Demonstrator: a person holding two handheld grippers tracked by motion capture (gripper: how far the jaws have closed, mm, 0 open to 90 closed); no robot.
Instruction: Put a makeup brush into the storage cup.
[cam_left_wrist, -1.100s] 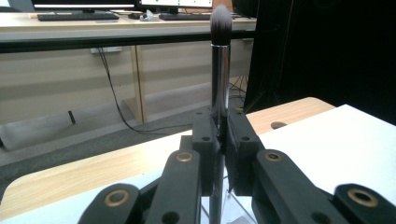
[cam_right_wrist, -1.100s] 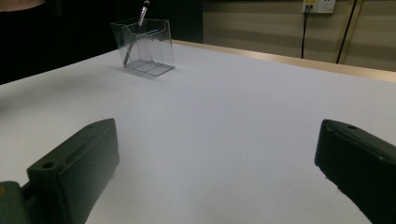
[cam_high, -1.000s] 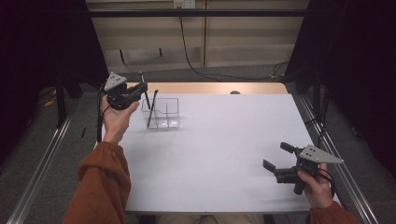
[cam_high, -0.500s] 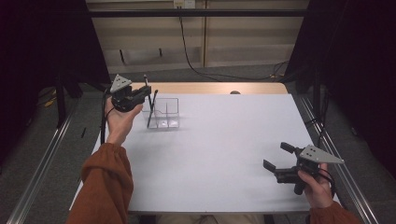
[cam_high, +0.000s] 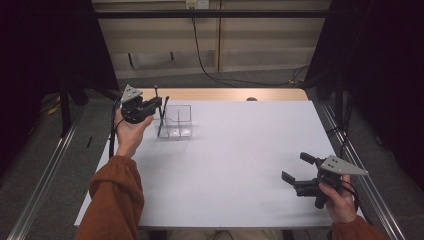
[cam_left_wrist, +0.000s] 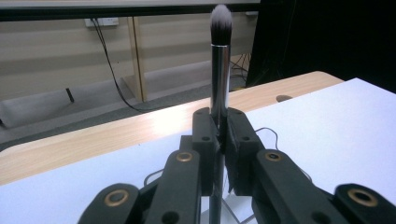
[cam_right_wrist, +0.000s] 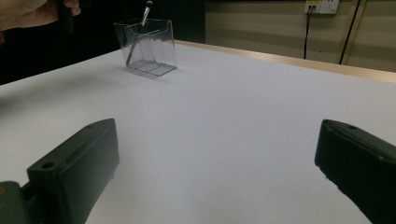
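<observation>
Left claw (cam_high: 152, 104) clamped on makeup brush (cam_left_wrist: 219, 60), bristles up, handle vertical beside clear organizer (cam_high: 177, 121) at far-left of white surface (cam_high: 230, 170); upright grip suits dropping into compartment, I judge. Right claw (cam_high: 296, 175) wide open, empty, parked near-right, out of way.

A white table (cam_high: 225, 165) carries a clear organizer (cam_high: 176, 121).

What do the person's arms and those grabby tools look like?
Both arms wear rust-orange sleeves. Each hand carries a black plastic tool: the left hand-held gripper and the right hand-held gripper. Each has a grey three-cornered plate on top and a black cable trailing off. Up close, the chunky black jaws have brass-coloured rivets.
</observation>
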